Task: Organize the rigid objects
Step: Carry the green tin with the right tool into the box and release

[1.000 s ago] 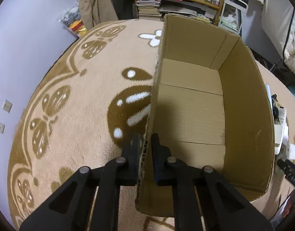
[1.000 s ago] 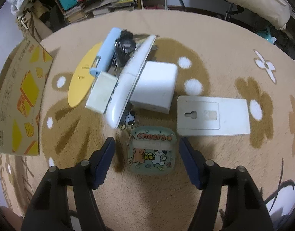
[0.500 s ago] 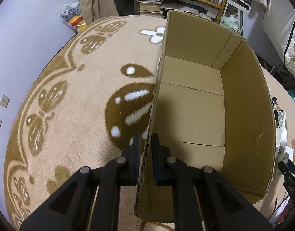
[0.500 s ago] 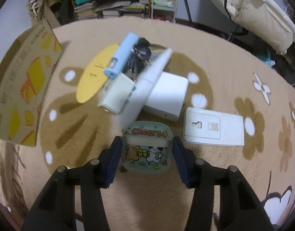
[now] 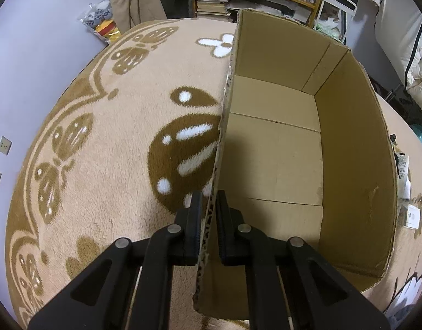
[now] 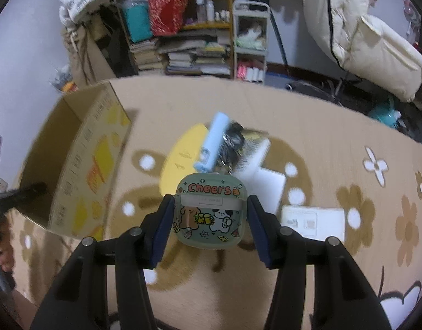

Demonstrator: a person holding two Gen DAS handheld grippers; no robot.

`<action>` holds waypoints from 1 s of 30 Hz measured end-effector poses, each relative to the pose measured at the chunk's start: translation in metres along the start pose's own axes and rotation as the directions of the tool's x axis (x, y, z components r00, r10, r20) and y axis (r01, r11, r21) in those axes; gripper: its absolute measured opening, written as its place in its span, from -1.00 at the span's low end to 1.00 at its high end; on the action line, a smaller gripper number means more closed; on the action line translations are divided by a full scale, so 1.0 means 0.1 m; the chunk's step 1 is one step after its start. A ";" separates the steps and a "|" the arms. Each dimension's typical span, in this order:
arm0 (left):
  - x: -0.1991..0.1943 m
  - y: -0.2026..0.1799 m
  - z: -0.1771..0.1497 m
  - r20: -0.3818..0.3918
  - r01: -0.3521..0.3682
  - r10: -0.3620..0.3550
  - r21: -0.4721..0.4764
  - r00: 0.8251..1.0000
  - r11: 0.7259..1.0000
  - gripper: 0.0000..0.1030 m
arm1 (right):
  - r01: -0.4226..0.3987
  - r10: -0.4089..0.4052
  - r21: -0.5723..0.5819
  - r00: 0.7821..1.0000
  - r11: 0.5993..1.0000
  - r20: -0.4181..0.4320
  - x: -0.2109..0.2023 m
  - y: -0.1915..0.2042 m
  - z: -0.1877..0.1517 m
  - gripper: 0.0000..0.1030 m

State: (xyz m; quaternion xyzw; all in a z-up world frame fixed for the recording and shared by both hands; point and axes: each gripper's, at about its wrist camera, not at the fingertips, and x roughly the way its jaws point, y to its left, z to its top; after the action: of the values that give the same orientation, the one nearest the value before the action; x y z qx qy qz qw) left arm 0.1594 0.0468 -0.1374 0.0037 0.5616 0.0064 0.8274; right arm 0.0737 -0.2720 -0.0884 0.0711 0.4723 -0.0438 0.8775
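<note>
While the beige flowered carpet (image 6: pixel 334 143) is spreading under everything, the open cardboard box (image 5: pixel 279 148) is standing on it at the left of the scene, its near-left wall pinched tight between the closed-down pads of the left gripper (image 5: pixel 208 209). To its right a heap is lying on the carpet: a yellow disc (image 6: pixel 180 156), white flat boxes (image 6: pixel 268 189), a pale blue tube (image 6: pixel 215 140) and a white plate (image 6: pixel 312 221) just beside them. The right gripper (image 6: pixel 211 214) is holding the green "Cheers" case (image 6: pixel 209 214) clear above the carpet, near that heap, its blue pads pressing on the case's two sides.
</note>
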 end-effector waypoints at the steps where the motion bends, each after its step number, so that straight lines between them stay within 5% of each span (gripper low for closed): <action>1: -0.01 0.00 0.00 0.002 0.002 -0.002 -0.001 1.000 1.000 -0.83 | -0.010 0.010 -0.002 1.000 1.000 0.008 -0.02 0.03 0.04 0.10; 12: 0.00 -0.02 0.00 -0.001 -0.019 0.019 0.001 1.000 1.000 -0.81 | -0.137 0.144 -0.076 0.985 0.988 0.095 -0.20 0.73 0.58 0.10; 21: 0.03 -0.01 -0.01 -0.006 -0.014 0.014 -0.003 1.000 1.000 -0.82 | -0.268 0.283 -0.124 0.952 0.955 0.117 -0.27 1.32 0.84 0.10; 30: 0.06 0.05 -0.04 -0.008 0.013 -0.013 -0.014 1.000 1.000 -0.82 | -0.305 0.302 -0.114 0.952 0.946 -0.044 0.21 1.65 0.78 0.10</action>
State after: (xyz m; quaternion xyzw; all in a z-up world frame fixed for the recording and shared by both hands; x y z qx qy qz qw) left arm 0.1578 0.0517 -0.1444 -0.0059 0.5647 0.0049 0.8253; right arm 0.1734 -0.1227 -0.0494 0.0907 0.4688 0.1208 0.8703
